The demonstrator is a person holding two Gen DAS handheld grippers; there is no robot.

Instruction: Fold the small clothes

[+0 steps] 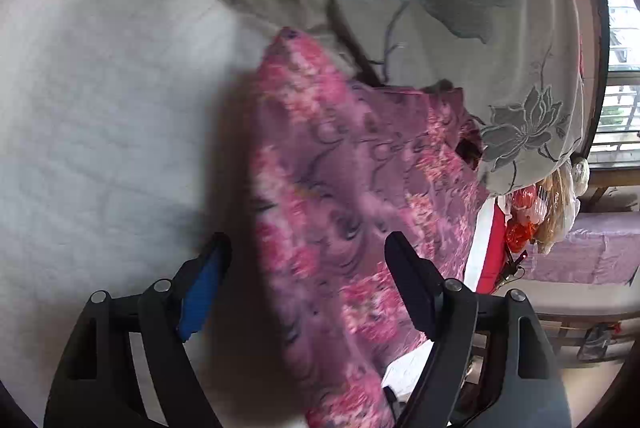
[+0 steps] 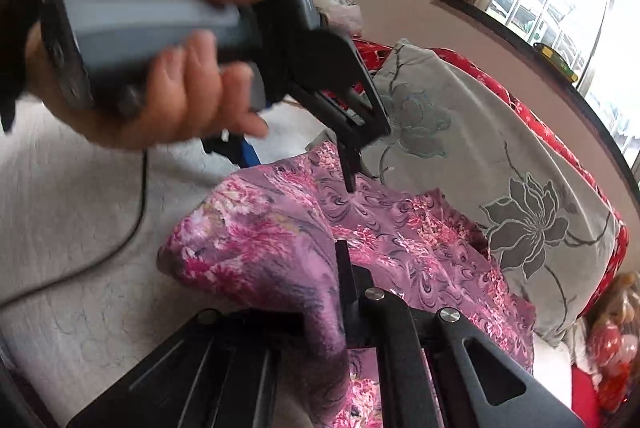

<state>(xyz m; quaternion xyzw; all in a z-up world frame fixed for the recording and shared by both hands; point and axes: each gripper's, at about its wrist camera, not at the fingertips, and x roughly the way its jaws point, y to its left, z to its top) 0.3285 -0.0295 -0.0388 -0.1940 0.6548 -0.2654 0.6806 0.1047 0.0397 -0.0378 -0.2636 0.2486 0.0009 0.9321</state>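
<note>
Pinching a fold of the pink-and-purple floral garment (image 2: 280,240), the right gripper (image 2: 344,268) has its jaws closed tight on the cloth, which drapes over its left finger and spreads away ahead of it onto the white quilted bedspread (image 2: 60,228). Ahead and above, the person's left hand (image 2: 160,96) grips the grey handle of the left gripper (image 2: 352,164), whose dark fingertips come down onto the garment's far part. From that gripper's own camera its jaws stand wide, the blue pad (image 1: 200,292) on the left finger well apart from the right finger, and nothing pressed between them. The garment (image 1: 360,188) lies ahead and under the right finger. Beyond it rests a grey pillow with embroidered flowers (image 1: 460,8), touching the garment's far edge.
</note>
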